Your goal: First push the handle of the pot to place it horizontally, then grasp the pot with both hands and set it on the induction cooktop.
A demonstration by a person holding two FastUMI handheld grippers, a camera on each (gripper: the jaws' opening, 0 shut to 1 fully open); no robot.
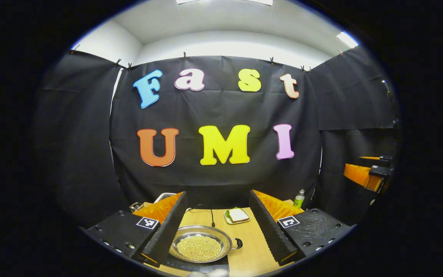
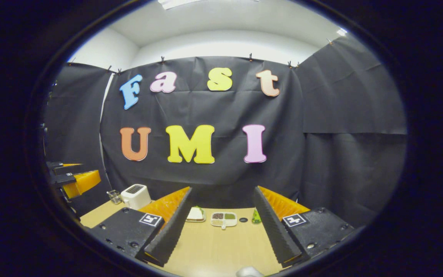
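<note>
Sandwich plate (image 1: 237, 216) and green bottle (image 1: 299, 198) sit beyond my pot (image 1: 200, 244) on the table (image 1: 254, 246); my left tongs (image 1: 215, 234) and right tongs (image 2: 221, 234) hover released

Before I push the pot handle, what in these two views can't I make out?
- Pot, left gripper view: its left rim sits behind the left gripper's finger, so any handle there is hidden.
- Cooktop, left gripper view: cut off by the bottom edge.
- Divided dish, right gripper view: contents too small to identify.
- Bottle, right gripper view: mostly behind the right gripper's finger.
</note>
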